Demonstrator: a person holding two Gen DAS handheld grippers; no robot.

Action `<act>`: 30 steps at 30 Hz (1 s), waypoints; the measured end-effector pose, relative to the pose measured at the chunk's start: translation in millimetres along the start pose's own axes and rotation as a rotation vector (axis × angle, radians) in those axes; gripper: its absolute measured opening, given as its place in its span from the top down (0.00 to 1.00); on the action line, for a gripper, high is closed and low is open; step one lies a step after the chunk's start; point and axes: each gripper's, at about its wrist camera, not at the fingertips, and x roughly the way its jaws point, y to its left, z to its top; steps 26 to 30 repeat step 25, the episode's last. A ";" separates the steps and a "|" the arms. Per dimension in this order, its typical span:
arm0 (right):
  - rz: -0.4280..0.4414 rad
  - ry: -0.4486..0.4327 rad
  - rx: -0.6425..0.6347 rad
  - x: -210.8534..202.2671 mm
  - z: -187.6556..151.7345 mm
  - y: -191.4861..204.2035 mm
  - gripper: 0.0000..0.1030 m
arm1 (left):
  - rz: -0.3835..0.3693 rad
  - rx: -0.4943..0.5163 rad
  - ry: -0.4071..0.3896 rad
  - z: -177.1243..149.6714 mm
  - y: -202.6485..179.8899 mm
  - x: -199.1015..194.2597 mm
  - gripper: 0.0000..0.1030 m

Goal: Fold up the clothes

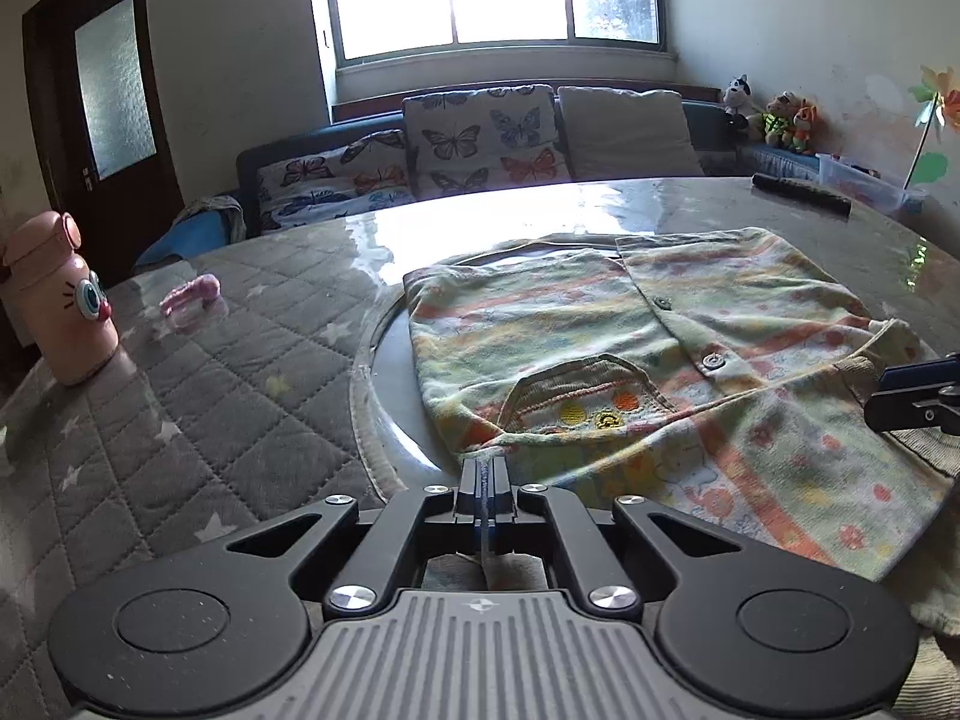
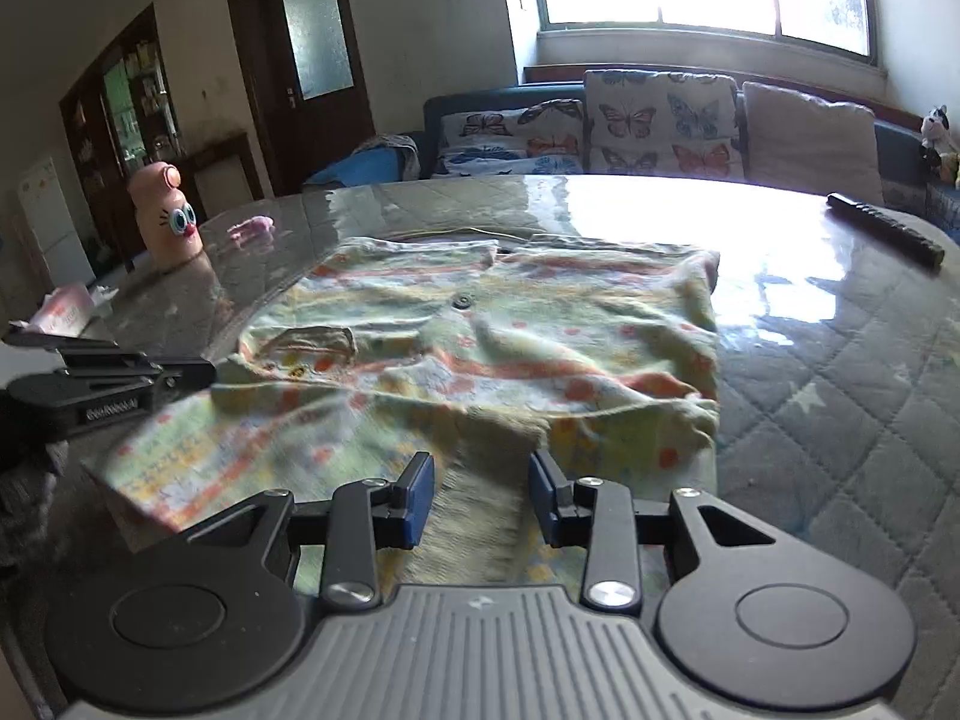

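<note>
Pastel striped, buttoned shirt (image 1: 630,360) lies partly folded, flat, directly ahead of both grippers, pocket up.

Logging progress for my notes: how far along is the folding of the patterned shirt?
Early. Done: the shirt lies spread on the table, one sleeve already turned in. In hand: the left gripper pinches the near edge; the right gripper is open over the hem. Left: the main folds.

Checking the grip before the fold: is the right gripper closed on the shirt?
No: the right gripper has its blue pads spread apart above the shirt, nothing pinched between them.
</note>
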 end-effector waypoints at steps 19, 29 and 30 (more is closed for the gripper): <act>0.067 0.022 -0.152 -30.6 -26.9 22.1 0.66 | -0.197 0.301 -0.067 -30.1 -66.7 -45.9 0.87; 0.076 0.031 -0.157 -42.9 -32.0 18.7 0.66 | -0.204 0.355 -0.082 -36.0 -56.8 -59.9 0.81; 0.076 0.031 -0.157 -42.9 -32.0 18.7 0.66 | -0.204 0.355 -0.082 -36.0 -56.8 -59.9 0.81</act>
